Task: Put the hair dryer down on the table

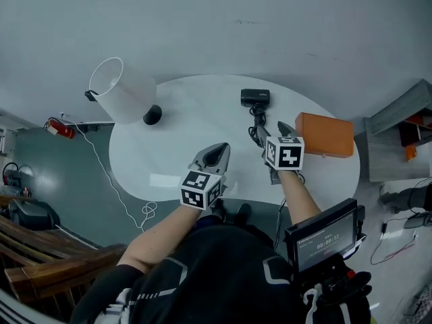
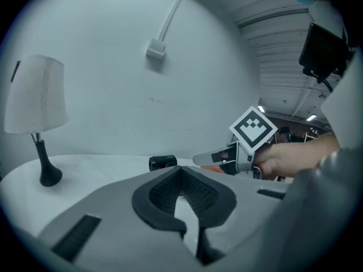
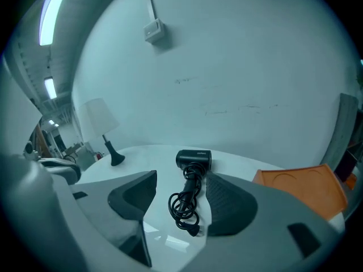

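The black hair dryer [image 1: 255, 98] lies on the white round table [image 1: 175, 127] near its far edge, with its coiled cord [image 1: 257, 132] trailing toward me. Nothing holds it. My right gripper [image 1: 284, 128] hovers just right of the cord, jaws open and empty. In the right gripper view the dryer [image 3: 194, 158] and the cord [image 3: 184, 205] lie on the table ahead, seen between the open jaws of the right gripper [image 3: 181, 177]. My left gripper [image 1: 217, 148] sits over the table's near edge, shut on nothing. In the left gripper view the dryer [image 2: 163, 162] shows beyond the left gripper [image 2: 181, 171].
A white-shaded lamp [image 1: 125, 90] on a black foot stands at the table's left. An orange tray [image 1: 325, 135] lies at the right edge. A wall runs behind the table. A wooden chair [image 1: 40, 248] is at lower left and a small screen [image 1: 324, 238] at lower right.
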### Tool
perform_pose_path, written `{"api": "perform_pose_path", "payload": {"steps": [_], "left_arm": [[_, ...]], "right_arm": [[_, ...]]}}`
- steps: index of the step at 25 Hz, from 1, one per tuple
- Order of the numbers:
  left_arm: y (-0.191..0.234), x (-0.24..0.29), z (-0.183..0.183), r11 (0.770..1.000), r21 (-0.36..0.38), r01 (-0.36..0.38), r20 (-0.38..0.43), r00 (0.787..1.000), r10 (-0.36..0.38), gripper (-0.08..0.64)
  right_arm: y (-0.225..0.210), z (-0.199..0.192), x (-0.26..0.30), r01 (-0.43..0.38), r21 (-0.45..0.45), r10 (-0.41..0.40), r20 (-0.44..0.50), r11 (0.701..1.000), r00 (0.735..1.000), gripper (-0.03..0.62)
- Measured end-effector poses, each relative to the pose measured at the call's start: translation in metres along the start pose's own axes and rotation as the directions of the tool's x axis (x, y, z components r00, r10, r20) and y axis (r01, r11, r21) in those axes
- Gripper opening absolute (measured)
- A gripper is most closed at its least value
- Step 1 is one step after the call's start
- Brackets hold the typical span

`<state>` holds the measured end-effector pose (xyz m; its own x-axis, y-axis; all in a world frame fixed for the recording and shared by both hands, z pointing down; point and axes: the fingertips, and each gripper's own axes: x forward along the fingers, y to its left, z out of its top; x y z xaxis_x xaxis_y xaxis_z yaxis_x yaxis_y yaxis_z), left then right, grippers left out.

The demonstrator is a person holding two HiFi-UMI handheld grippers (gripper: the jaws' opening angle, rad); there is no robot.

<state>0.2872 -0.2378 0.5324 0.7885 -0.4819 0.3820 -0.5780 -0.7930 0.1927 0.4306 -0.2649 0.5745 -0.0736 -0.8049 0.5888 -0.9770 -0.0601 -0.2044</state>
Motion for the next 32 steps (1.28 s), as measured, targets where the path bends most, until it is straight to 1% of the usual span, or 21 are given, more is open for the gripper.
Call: {"api": "perform_pose_path", "payload": {"steps": [4, 6, 10, 14, 18, 22, 26, 29, 32], "left_arm": [[-0.009, -0.003, 0.004, 1.000, 0.003, -0.001, 0.010, 1.000, 0.001, 0.005], [-0.014, -0.003, 0.007, 1.000, 0.008, 0.003, 0.017, 1.000, -0.004, 0.005], [-0.024, -0.010, 0.022, 1.000, 0.015, 0.011, 0.051, 0.999, -0.012, 0.005], [-0.027, -0.022, 0.042, 0.998, 0.056, 0.012, 0.086, 0.996, -0.017, 0.005], [-0.022, -0.039, 0.059, 0.997, 0.072, 0.010, 0.123, 0.992, -0.018, 0.005], [-0.017, -0.056, 0.070, 0.996, 0.077, 0.048, 0.149, 0.987, -0.059, 0.005], [-0.002, -0.076, 0.080, 0.996, 0.086, 0.036, 0.174, 0.983, -0.051, 0.005], [0.011, -0.091, 0.088, 0.996, 0.079, 0.037, 0.191, 0.980, -0.052, 0.005], [0.021, -0.106, 0.096, 0.996, 0.087, 0.034, 0.205, 0.977, -0.051, 0.005]], "right_arm": [[0.007, 0.009, -0.027, -0.050, 0.031, 0.048, 0.060, 0.998, 0.997, 0.282], [0.011, 0.014, -0.041, -0.071, 0.039, 0.067, 0.089, 0.997, 0.994, 0.268], [0.016, 0.026, -0.069, -0.095, 0.016, 0.091, 0.168, 0.995, 0.982, 0.220], [0.023, 0.044, -0.096, -0.100, -0.013, 0.100, 0.256, 0.995, 0.961, 0.146], [0.035, 0.054, -0.114, -0.094, -0.045, 0.104, 0.304, 0.995, 0.947, 0.119], [0.049, 0.062, -0.123, -0.085, -0.050, 0.097, 0.332, 0.995, 0.938, 0.107], [0.067, 0.067, -0.129, -0.070, -0.047, 0.082, 0.347, 0.996, 0.934, 0.095], [0.083, 0.074, -0.136, -0.054, -0.067, 0.074, 0.358, 0.996, 0.931, 0.087], [0.099, 0.084, -0.146, -0.036, -0.091, 0.069, 0.387, 0.995, 0.920, 0.078]]}}
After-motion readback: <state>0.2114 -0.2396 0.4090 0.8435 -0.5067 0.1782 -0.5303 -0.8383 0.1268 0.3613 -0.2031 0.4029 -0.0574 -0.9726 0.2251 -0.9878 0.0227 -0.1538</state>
